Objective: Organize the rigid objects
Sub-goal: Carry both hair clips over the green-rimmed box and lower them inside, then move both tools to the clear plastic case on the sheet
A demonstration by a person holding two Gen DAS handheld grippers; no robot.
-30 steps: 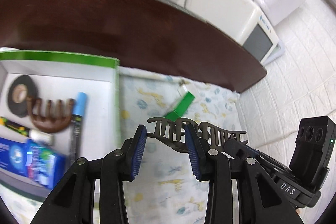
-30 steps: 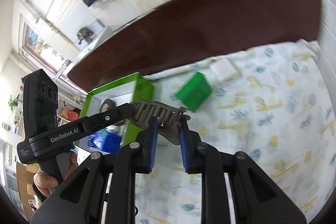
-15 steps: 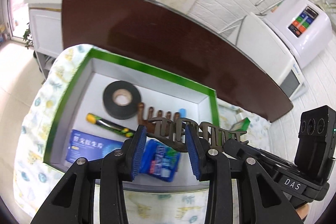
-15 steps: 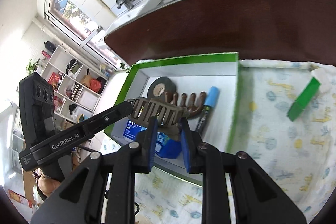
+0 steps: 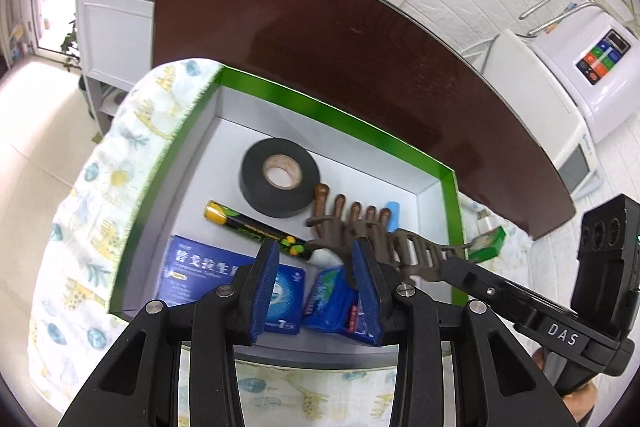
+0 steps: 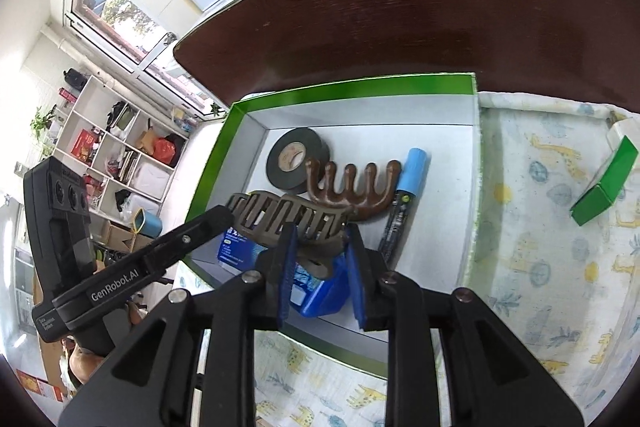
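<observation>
**Grey-brown hair claw held over a green-rimmed box**

A grey-brown plastic claw hair clip with slotted sides (image 6: 280,215) hangs in the air just above the near half of a white cardboard box with a bright green rim (image 6: 360,87). The box sits on a bench covered by a pale cloth printed with giraffes and leaves (image 6: 540,267).

The right gripper (image 6: 321,247) is pressed together on the clip's thick hinge end and pinches it between blue pads. The left gripper (image 5: 316,255) stands spread, with nothing caught between its pads. The clip's far end lies against the tip of one of its fingers. Whether that finger bears any load cannot be told.

The clip looks light and stiff, with smooth, probably slippery plastic. Its thin teeth and slotted walls seem the parts most likely to snap or twist. The solid hinge end, where it is pinched, is likely the safest hold.

Inside the box lie a roll of black tape (image 5: 256,183), a reddish-brown claw clip with rounded prongs (image 6: 352,195), a black marker with a light blue cap (image 6: 404,203), a blue carton and a blue packet.

The right wrist view shows the pinch on the hinge and, outside the box to its right, a small green carton on the cloth (image 6: 604,187). The left wrist view hides that pinch, but shows the gap between the left pads and the box's near left corner.
</observation>
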